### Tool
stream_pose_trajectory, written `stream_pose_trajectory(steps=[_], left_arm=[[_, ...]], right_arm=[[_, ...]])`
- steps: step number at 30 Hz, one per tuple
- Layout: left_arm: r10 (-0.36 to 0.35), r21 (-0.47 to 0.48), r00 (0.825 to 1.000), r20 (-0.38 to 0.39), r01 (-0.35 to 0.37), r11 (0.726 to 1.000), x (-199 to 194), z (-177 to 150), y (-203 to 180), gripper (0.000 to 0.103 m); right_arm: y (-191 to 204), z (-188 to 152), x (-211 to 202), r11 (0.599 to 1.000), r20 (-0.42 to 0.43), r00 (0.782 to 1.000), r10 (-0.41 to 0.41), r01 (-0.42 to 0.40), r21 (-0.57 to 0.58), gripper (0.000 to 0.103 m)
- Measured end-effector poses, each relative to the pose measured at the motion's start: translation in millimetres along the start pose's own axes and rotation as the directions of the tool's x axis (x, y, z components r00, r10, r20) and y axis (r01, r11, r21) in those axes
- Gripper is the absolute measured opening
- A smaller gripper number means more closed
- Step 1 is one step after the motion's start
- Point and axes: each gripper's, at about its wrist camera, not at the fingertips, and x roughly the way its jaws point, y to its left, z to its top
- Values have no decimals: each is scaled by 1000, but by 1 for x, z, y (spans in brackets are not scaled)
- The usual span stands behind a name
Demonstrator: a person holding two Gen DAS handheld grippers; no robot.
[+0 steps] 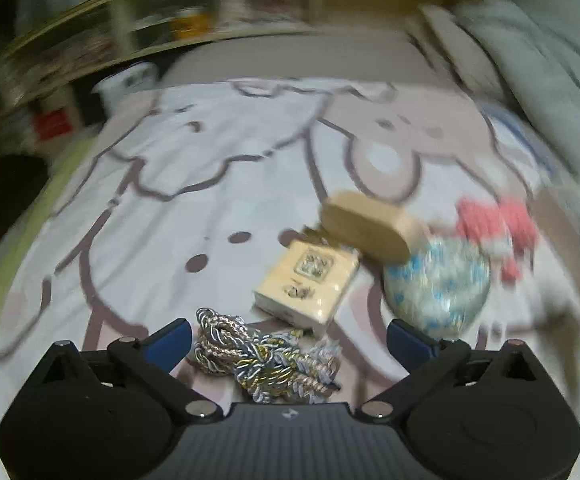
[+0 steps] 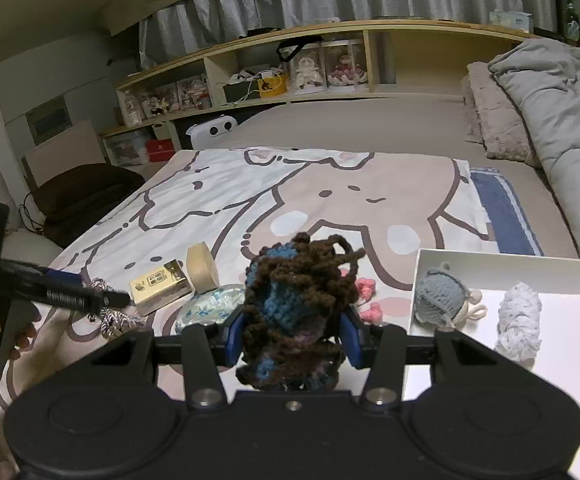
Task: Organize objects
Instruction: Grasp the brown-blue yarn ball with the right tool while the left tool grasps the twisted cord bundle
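My left gripper (image 1: 290,338) is open, its fingers either side of a bundle of twisted silver, gold and blue cord (image 1: 266,360) on the bed. Beyond the cord lie a cream box (image 1: 307,282), a tan tape roll (image 1: 369,226), a blue-patterned round pouch (image 1: 437,286) and a pink crochet piece (image 1: 493,224). My right gripper (image 2: 291,338) is shut on a brown and blue crochet doll (image 2: 293,300), held above the bed. To its right a white tray (image 2: 509,268) holds a grey-blue crochet doll (image 2: 437,298) and a white yarn piece (image 2: 519,326). The left gripper (image 2: 102,300) shows in the right wrist view over the cord (image 2: 114,318).
A cartoon-print blanket (image 2: 250,200) covers the bed. A grey duvet (image 2: 561,112) and pillow lie at the far right. A wooden shelf (image 2: 290,76) with boxed dolls runs along the back wall. A dark cushion (image 2: 82,196) sits left of the bed.
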Motion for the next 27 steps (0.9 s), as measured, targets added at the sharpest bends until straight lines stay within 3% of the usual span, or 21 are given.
stream_pose_trajectory(steps=[3, 7, 15, 22, 23, 27], left_arm=[[4, 114, 1000, -25, -1, 994, 9, -7, 2, 103], [10, 179, 999, -48, -1, 984, 23, -18, 11, 103], [-52, 167, 999, -12, 53, 985, 30, -19, 17, 98], [-47, 179, 999, -4, 47, 983, 29, -17, 15, 93], [-51, 177, 999, 3, 49, 983, 27, -16, 14, 81], [-36, 169, 999, 24, 32, 985, 16, -10, 11, 81]], right_arm=[[-1, 0, 2, 1000, -7, 1000, 4, -4, 0, 49], [-3, -1, 5, 1000, -13, 1000, 10, -10, 3, 49], [-3, -4, 13, 1000, -35, 999, 11, -12, -4, 49], [-5, -6, 18, 1000, -48, 999, 10, -10, -3, 49], [-6, -5, 18, 1000, -47, 999, 10, -11, -2, 49], [-6, -2, 11, 1000, -24, 1000, 14, -14, 3, 49]])
